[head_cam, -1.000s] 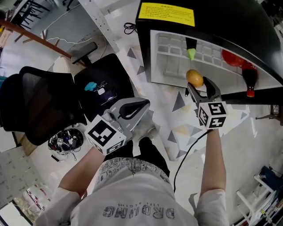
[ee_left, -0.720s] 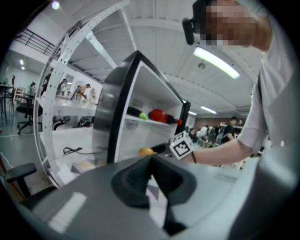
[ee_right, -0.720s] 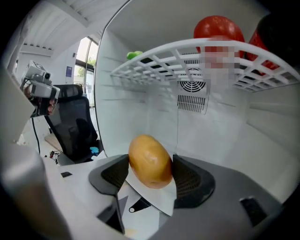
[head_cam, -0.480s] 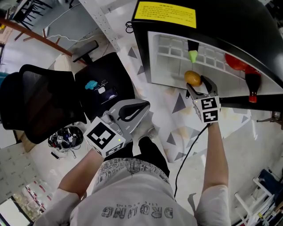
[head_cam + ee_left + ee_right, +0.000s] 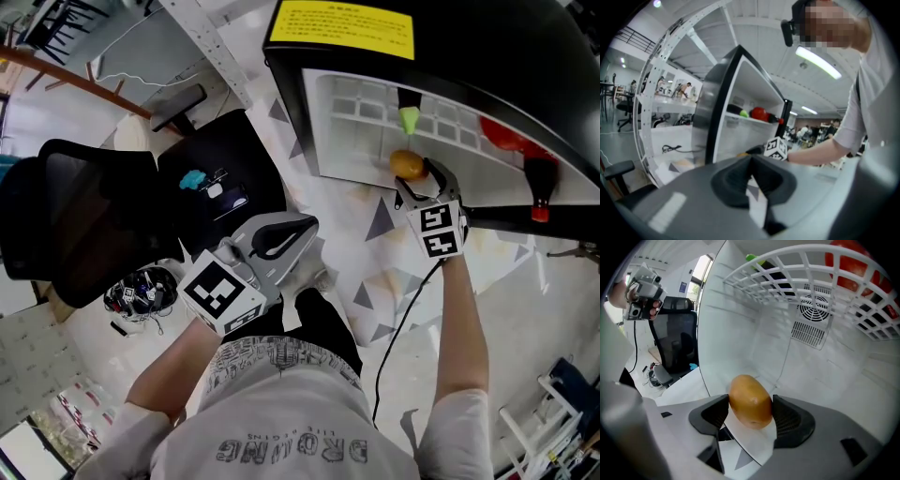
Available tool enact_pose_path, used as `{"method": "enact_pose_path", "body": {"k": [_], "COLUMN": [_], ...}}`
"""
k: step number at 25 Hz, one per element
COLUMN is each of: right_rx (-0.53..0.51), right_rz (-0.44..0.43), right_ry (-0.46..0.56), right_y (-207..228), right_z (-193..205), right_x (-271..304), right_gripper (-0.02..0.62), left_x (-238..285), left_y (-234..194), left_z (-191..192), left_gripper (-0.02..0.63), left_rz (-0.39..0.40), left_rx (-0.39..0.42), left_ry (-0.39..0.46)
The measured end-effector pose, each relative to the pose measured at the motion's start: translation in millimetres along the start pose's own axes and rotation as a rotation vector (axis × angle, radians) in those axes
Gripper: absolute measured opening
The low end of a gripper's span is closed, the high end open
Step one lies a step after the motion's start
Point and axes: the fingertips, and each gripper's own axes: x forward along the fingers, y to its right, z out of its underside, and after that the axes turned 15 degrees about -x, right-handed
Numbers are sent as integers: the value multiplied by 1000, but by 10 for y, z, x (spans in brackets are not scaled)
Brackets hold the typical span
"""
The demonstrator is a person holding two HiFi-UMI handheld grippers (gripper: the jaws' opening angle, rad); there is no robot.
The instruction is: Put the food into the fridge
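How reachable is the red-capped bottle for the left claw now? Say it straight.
Probably not: the left claw is shut, back by the person's body, and the bottle sits across the fridge beyond the right claw gripping the potato.

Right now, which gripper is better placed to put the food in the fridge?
Right. The right gripper is shut on the potato at the open fridge, under its wire shelf. The left gripper is shut, empty, back by the body.

Black office chair (image 5: 84,211), patterned floor mat (image 5: 349,255), ceiling striplight (image 5: 820,64)
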Motion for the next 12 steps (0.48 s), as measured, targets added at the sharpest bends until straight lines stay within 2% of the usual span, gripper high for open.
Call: {"method": "enact_pose_path", "body": {"k": [12], "right_rx": [-106], "right_rz": [31], "right_ry": [-29], "right_y": [-29], "right_z": [-48], "right_x": [53], "right_gripper": [278], "left_x": [-18], "left_y": [-42], "left_z": [-6], "left_gripper": [8], "left_rz": [-7], "left_rx": [1], "left_ry": [-3]}}
